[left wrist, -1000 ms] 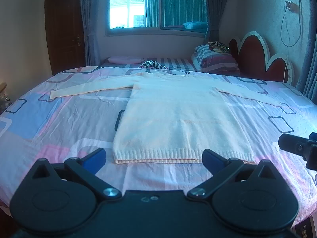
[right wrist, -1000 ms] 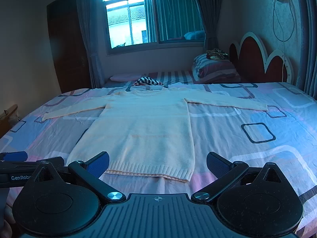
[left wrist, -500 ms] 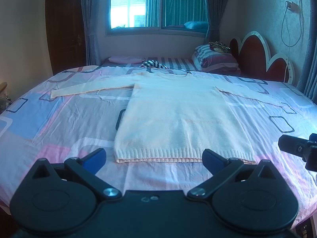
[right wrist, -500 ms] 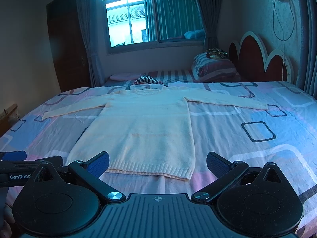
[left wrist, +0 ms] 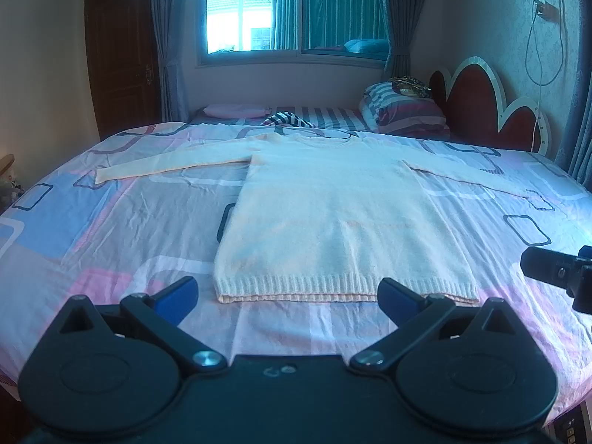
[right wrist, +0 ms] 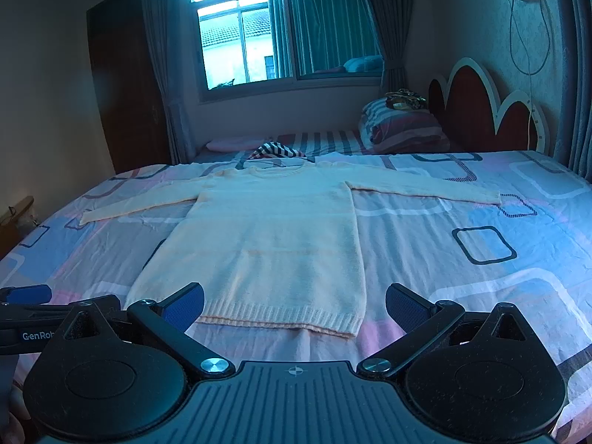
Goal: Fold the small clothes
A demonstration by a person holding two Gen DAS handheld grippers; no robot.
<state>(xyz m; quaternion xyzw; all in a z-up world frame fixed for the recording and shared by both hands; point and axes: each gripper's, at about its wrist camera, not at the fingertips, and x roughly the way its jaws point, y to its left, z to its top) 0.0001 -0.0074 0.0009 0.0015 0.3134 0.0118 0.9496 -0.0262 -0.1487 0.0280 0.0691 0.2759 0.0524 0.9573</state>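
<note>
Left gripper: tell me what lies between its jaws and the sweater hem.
Only bare bedsheet between the open left gripper and the sweater hem, in the left wrist view.

Legible text, one item: white lettering "GenRob", cut off at the frame of the right gripper (right wrist: 295, 305), printed on the black side of the left gripper (right wrist: 26, 327), seen at the left edge of the right wrist view. No other lettering, numbers or signs can be read.
</note>
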